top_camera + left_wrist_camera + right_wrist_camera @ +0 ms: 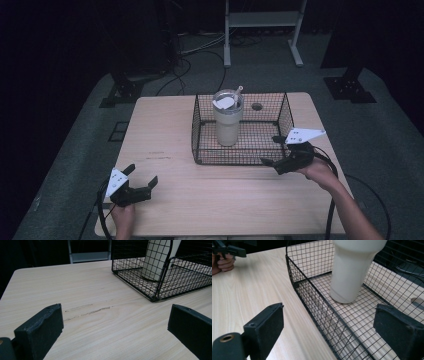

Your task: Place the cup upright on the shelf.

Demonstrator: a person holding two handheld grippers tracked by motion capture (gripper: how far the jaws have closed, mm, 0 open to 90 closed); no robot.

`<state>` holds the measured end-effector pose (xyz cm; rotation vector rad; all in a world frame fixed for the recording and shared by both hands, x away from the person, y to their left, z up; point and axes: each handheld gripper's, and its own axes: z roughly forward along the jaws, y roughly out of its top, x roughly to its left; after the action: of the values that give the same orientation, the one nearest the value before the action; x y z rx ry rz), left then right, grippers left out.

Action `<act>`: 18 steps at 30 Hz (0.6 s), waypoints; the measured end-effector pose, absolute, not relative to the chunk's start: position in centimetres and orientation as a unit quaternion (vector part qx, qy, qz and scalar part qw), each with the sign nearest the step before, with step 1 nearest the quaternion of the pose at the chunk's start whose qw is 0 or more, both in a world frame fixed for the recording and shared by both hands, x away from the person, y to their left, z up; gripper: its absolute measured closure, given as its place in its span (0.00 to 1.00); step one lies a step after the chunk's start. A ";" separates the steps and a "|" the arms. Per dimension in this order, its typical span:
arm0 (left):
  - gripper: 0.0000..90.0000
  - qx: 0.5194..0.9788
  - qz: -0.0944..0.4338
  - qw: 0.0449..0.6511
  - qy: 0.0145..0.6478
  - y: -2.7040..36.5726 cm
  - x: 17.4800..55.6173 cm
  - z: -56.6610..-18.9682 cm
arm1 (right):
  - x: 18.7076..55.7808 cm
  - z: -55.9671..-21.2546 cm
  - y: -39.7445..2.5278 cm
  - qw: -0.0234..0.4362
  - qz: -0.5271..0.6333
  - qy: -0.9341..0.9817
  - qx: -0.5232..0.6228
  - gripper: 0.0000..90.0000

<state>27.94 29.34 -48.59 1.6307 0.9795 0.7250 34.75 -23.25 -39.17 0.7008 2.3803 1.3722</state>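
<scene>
A cream tumbler (228, 122) with a clear lid and a straw stands upright inside a black wire basket (240, 162) at the back middle of the table. My right gripper (270, 150) is open at the basket's front right corner. In the right gripper view the basket's wall (312, 287) runs between its jaws, with the tumbler (350, 272) ahead. My left gripper (142, 174) rests open near the table's front left, holding nothing. In the left gripper view the basket (160, 287) and tumbler (156, 260) lie well ahead at the upper right.
The light wooden table (165, 130) has a small round hole (257, 106) behind the basket. A white metal stand (260, 20) and cables sit on the grey floor beyond. The other hand with the left gripper (227, 250) shows at the right gripper view's top left.
</scene>
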 end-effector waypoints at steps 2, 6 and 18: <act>0.00 0.681 0.303 0.525 0.410 29.3 27.9 -48.6 | 34.5 -39.5 -23.3 0.151 0.482 0.827 0.246 0.10; 0.00 0.681 0.303 0.525 0.410 29.3 27.9 -48.6 | 33.9 -40.1 -23.4 0.147 0.481 0.828 0.246 0.10; 0.00 0.683 0.303 0.523 0.410 29.3 27.9 -48.6 | 32.2 -42.0 -24.4 0.145 0.483 0.825 0.254 0.10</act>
<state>27.91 29.33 -48.57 1.6362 0.9814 0.7261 32.24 -24.38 -42.04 0.7324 2.3774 1.3929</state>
